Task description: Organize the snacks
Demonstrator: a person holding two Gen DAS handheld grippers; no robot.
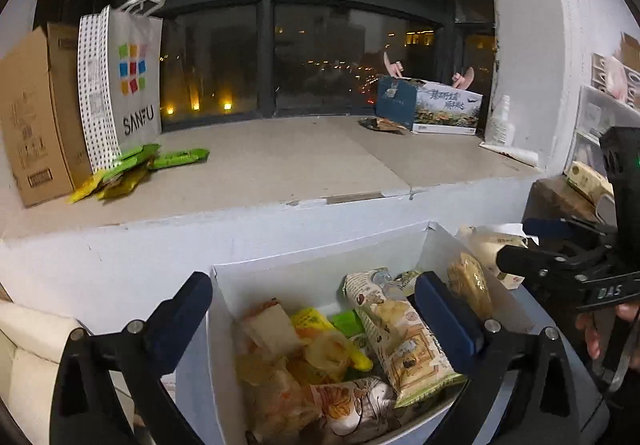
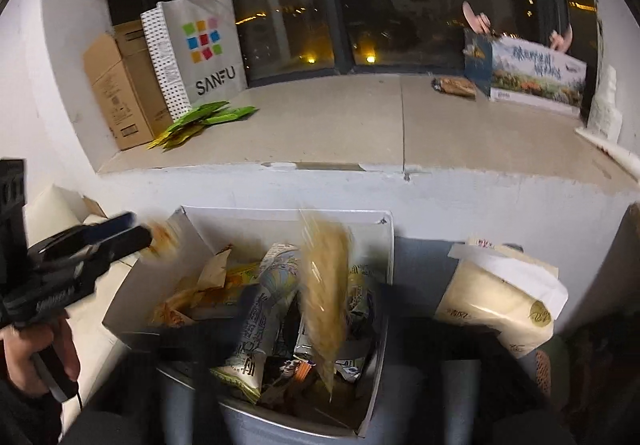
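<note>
From my right wrist view, the yellow snack packet point(image 2: 324, 285) over the white box point(image 2: 384, 245) is smeared by blur, so I cannot read it. My right gripper's own fingers are dark streaks there. The left gripper point(image 2: 132, 231) is blurred too, and its grip on the orange packet point(image 2: 162, 241) is unclear.

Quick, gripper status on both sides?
Left gripper: open, holding nothing, over the snack box.
Right gripper: cannot be told; its own view is blurred, with a yellow packet smeared just ahead.
</note>
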